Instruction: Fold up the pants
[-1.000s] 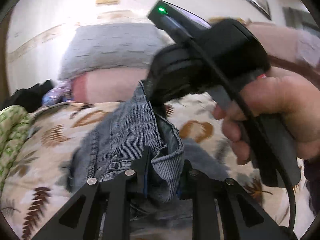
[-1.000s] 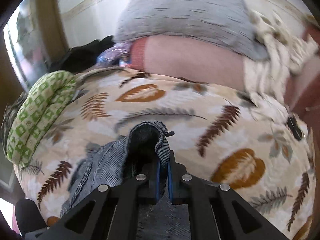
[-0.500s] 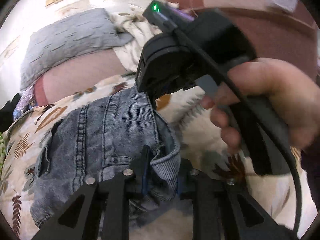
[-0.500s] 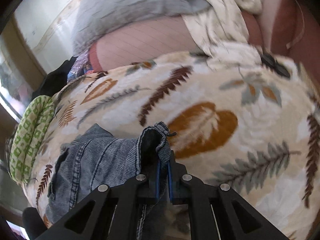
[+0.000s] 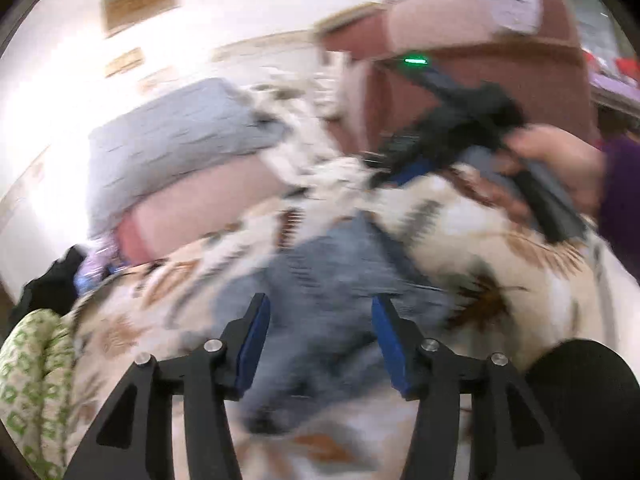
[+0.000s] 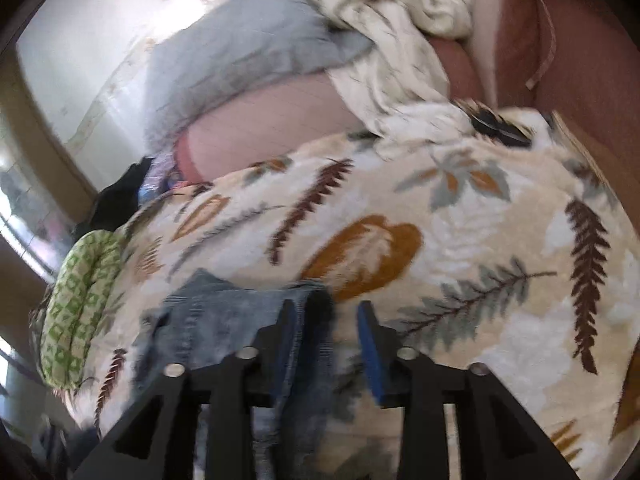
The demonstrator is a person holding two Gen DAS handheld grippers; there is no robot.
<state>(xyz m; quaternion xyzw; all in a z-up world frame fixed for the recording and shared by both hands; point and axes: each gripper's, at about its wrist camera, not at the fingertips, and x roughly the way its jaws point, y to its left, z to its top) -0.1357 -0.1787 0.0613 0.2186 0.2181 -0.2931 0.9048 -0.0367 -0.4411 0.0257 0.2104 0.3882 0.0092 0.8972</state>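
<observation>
1. Both grippers are letting go at once. The left gripper [image 5: 318, 336] has its jaws opening, about half wide, with the jeans [image 5: 340, 280] lying beyond and between the blue pads [image 5: 252, 344] but not pinched. The right gripper [image 6: 326, 340] is opening too; denim lies against its left pad, and the right pad stands clear.
2. The jeans [image 6: 224, 320] lie bunched on the leaf-print blanket [image 6: 480, 260], near the green cushion [image 6: 76, 304] and well short of the grey pillow [image 6: 248, 48].
3. To do this release well, I judge each hand should lift straight off, so no pad drags the fold askew. The cloth against the right gripper's left pad is the likeliest snag.
4. In the left view the right gripper [image 5: 404, 172] is already above the blanket [image 5: 500, 248], held in a hand [image 5: 560, 168].
5. That view is blurred, so I cannot tell how square the fold lies. Check the edges once the hands are steady, then pick the next grip at an outer edge rather than the thick middle.
</observation>
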